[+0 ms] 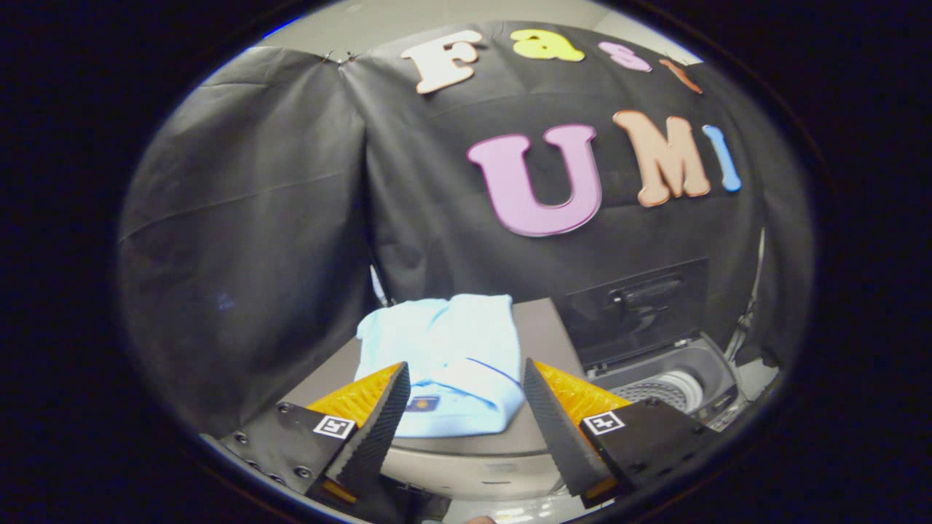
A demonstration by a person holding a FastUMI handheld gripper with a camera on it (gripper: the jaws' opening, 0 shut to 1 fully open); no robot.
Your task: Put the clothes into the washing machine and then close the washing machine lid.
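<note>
A folded light blue garment [444, 360] lies on a grey flat-topped unit [535, 324], just ahead of my fingers and partly between them. My gripper [466, 375] is open, its fingertips standing apart on either side of the cloth's near end, not pressing on it. To the right, beyond the right finger, stands the washing machine [673, 378] with its dark lid [641, 302] raised upright at the back. The ribbed drum [666, 389] shows inside the open top.
Black cloth walls close the booth behind and to the left. A pale rounded front edge of the unit [473, 466] runs below the fingers. A thin hose or cable [750, 320] hangs by the machine's right side.
</note>
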